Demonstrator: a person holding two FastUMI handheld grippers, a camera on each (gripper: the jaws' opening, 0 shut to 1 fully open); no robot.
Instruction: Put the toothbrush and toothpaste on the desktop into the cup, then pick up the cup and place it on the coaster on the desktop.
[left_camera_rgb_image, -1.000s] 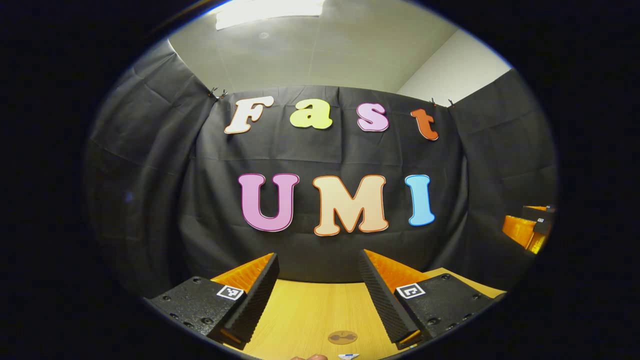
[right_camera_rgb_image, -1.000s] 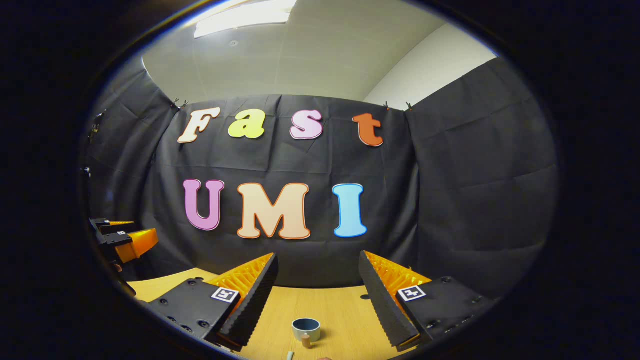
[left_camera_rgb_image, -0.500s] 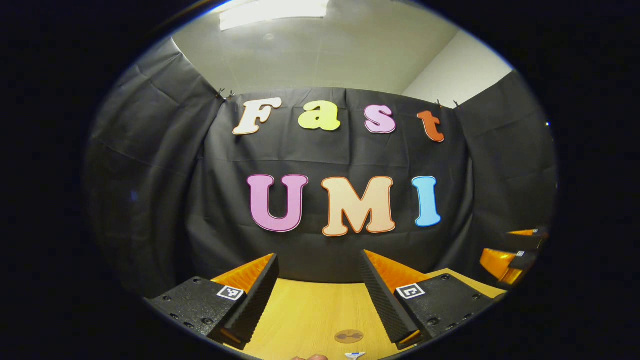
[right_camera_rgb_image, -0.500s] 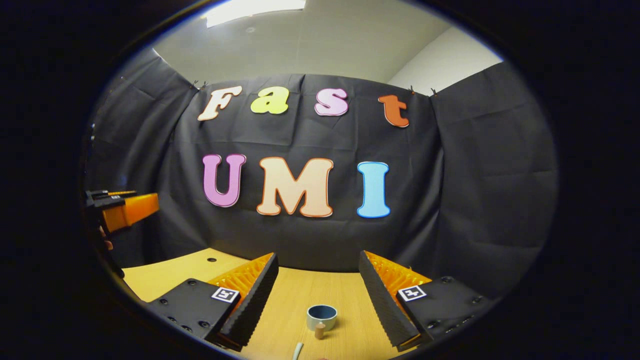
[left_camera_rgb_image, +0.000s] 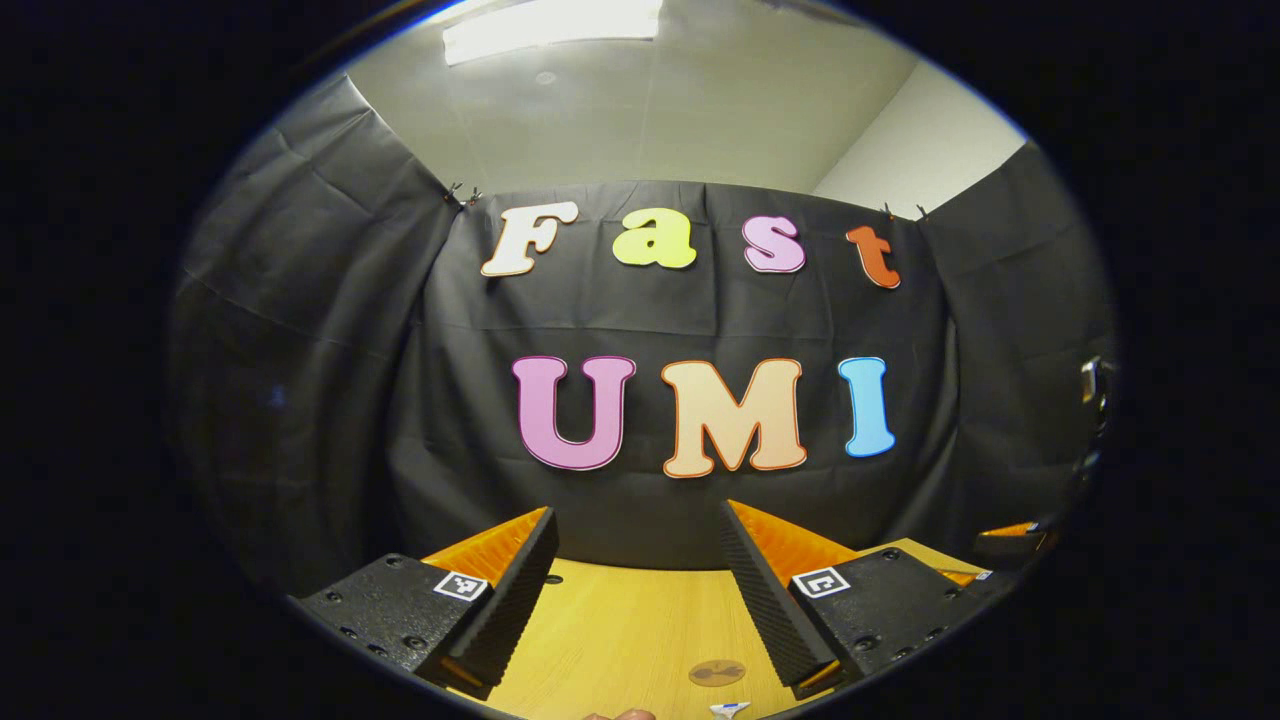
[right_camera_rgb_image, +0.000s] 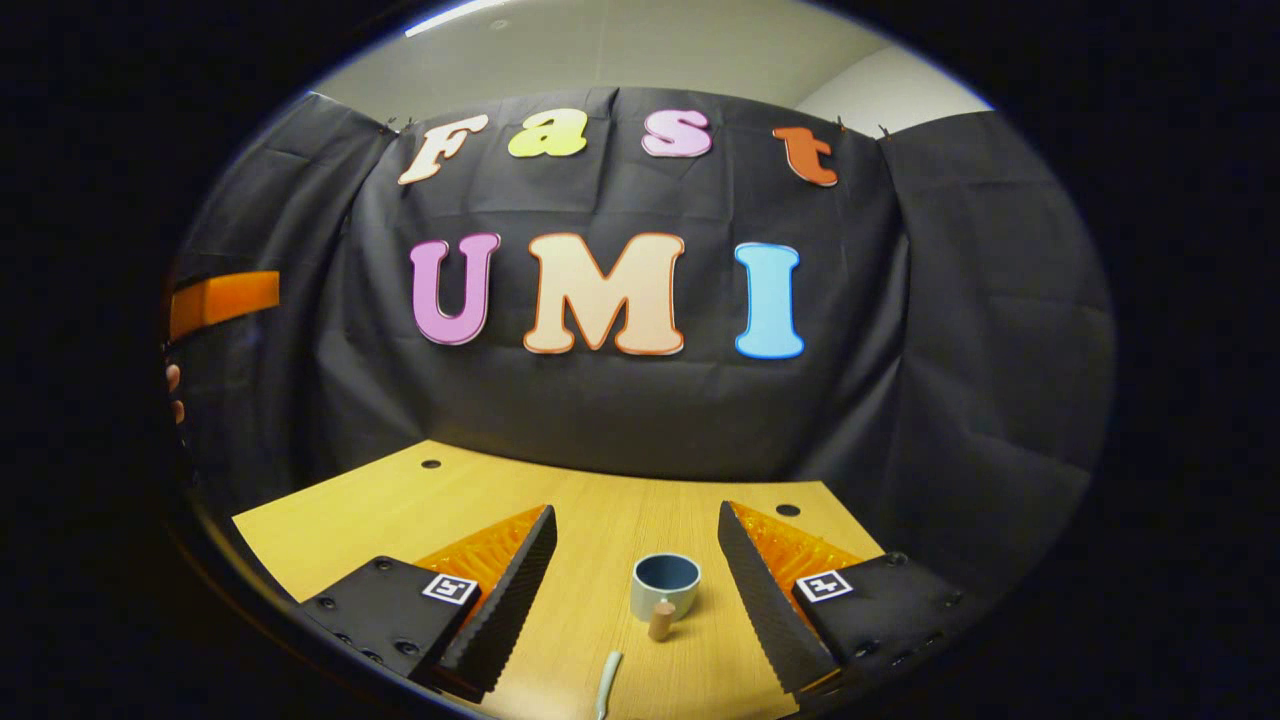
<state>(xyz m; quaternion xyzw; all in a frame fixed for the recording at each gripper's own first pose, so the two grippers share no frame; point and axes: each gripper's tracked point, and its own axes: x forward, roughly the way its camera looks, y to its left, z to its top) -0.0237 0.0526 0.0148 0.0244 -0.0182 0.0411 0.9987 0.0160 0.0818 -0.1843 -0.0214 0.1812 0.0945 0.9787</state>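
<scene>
A blue-grey cup (right_camera_rgb_image: 665, 585) with a wooden handle (right_camera_rgb_image: 661, 620) stands upright on the wooden desktop (right_camera_rgb_image: 400, 500), straight ahead of my right gripper (right_camera_rgb_image: 635, 520), whose jaws stand open and apart from it. The pale end of a toothbrush (right_camera_rgb_image: 608, 682) lies just in front of the cup, near the lower edge. My left gripper (left_camera_rgb_image: 637, 525) is open over the desktop (left_camera_rgb_image: 620, 620) with nothing between its fingers. A round brown coaster (left_camera_rgb_image: 716, 672) lies ahead of it, and a small white and blue tip (left_camera_rgb_image: 728, 709), perhaps the toothpaste, sits at the lower edge.
The black cloth wall closes the desk's far side. Two cable holes (right_camera_rgb_image: 431, 464) (right_camera_rgb_image: 787, 510) sit near the back edge. In the right gripper view the left gripper (right_camera_rgb_image: 222, 298) and a hand (right_camera_rgb_image: 175, 390) are at far left. The right gripper (left_camera_rgb_image: 1010, 540) is at far right.
My right gripper has tipped down toward the desk, so the cup and toothbrush show larger and higher. In the left gripper view the right gripper has dropped lower; the left barely moved.
</scene>
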